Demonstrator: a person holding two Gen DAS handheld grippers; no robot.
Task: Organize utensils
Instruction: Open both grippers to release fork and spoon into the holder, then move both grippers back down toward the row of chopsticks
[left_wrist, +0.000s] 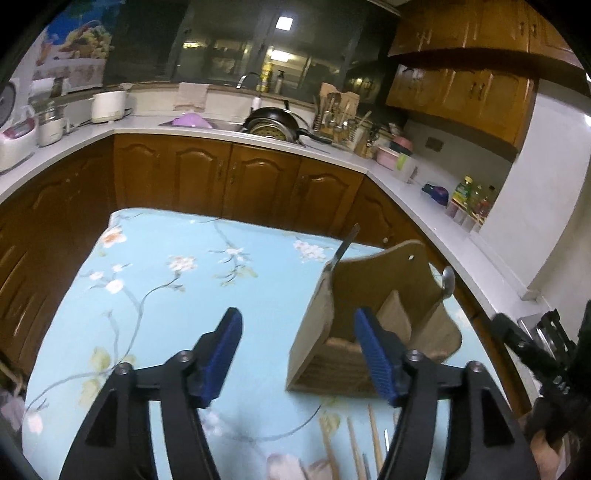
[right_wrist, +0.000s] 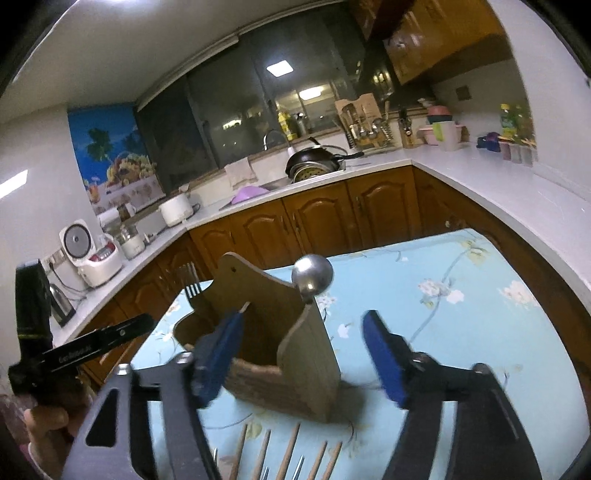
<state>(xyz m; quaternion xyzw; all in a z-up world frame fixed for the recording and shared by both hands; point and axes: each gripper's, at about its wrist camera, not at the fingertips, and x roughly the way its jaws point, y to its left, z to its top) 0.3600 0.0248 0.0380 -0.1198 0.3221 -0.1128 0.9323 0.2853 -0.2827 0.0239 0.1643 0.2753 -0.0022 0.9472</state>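
A wooden utensil holder (left_wrist: 373, 325) (right_wrist: 273, 332) stands on the blue floral tablecloth (left_wrist: 166, 295) (right_wrist: 461, 314). A fork (left_wrist: 345, 245) (right_wrist: 192, 290) and a metal spoon (left_wrist: 447, 282) (right_wrist: 312, 275) stick up out of it. Wooden chopsticks (left_wrist: 373, 439) (right_wrist: 290, 450) and metal utensils lie on the cloth in front of the holder. My left gripper (left_wrist: 297, 321) is open and empty, above the cloth just left of the holder. My right gripper (right_wrist: 303, 321) is open and empty, in front of the holder.
Brown cabinets with a white counter (left_wrist: 229, 129) (right_wrist: 480, 177) wrap around the table. The counter holds a rice cooker (right_wrist: 90, 254), a pan in the sink (left_wrist: 275, 123), a utensil rack (left_wrist: 338, 114) and bottles (left_wrist: 471, 199).
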